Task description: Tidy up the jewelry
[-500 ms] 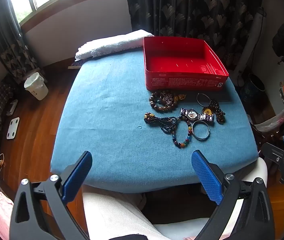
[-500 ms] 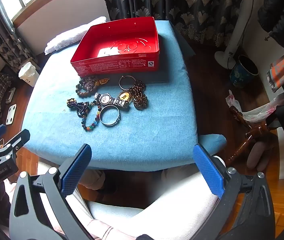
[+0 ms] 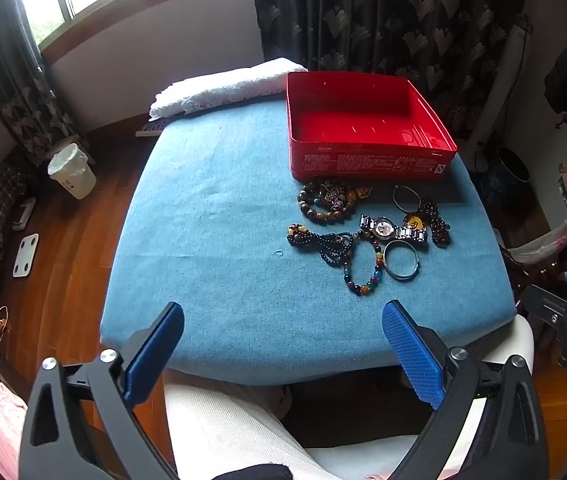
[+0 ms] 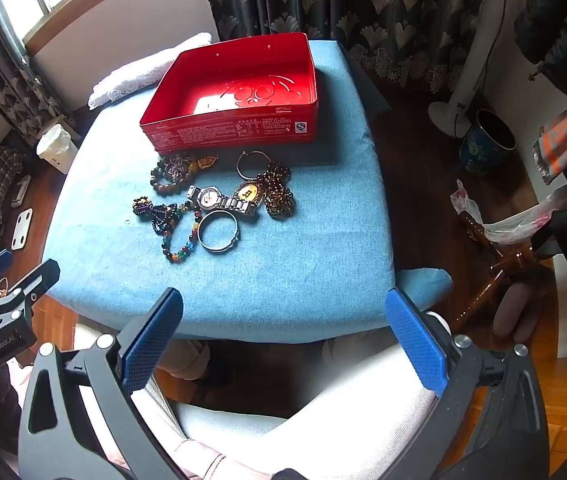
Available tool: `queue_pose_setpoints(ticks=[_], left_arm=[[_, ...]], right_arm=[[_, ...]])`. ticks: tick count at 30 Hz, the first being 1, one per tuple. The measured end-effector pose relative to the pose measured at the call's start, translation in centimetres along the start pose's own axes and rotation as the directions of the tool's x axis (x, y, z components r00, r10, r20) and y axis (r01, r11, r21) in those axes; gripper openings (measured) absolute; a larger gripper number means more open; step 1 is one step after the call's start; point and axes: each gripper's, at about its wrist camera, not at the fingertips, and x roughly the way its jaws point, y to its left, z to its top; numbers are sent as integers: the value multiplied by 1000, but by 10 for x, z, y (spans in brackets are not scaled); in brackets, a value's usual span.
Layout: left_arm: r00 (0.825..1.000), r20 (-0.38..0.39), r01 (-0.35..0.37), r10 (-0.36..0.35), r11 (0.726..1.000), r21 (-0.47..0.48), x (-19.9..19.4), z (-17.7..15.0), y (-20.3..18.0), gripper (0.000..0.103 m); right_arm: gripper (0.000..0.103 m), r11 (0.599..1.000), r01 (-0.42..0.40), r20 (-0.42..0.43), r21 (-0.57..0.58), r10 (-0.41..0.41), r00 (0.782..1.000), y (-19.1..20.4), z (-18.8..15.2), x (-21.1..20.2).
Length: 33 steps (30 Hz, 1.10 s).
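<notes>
Left wrist view: The left gripper (image 3: 283, 344) was held back over the person's lap, short of the bench (image 3: 211, 264). Its fingers (image 3: 411, 354) stood wide apart and held nothing. The blue-covered bench carried an open red tin (image 3: 367, 136) at the far side, with nothing seen inside. The jewelry lay in a loose cluster just in front of the tin's near wall: a brown bead bracelet (image 3: 325, 204), a wristwatch (image 3: 393, 230), a dark bead strand (image 3: 323, 242), a multicoloured bead bracelet (image 3: 365, 276) and a metal bangle (image 3: 401, 260). Several pieces touched or overlapped. The cluster's position near the tin probably kept each transfer short.

Right wrist view: The right gripper (image 4: 283, 340) also hung back from the bench edge, fingers (image 4: 415, 344) spread and empty. The left gripper showed at the left border. The tin's mouth faced up, ready to receive items. A thin ring (image 4: 253, 164) and an amber bead strand (image 4: 279, 192) lay right of the watch. No piece had yet been moved into the tin, so the task appeared to be at its start.
</notes>
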Motion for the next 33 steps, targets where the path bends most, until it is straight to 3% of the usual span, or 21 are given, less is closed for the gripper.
queue_pose_setpoints(ticks=[33], left_arm=[[1000,0,-2,2,1000,-1,0,0,0,97]], right_arm=[[98,1000,0,1,-2,0,1000,0,1,1]])
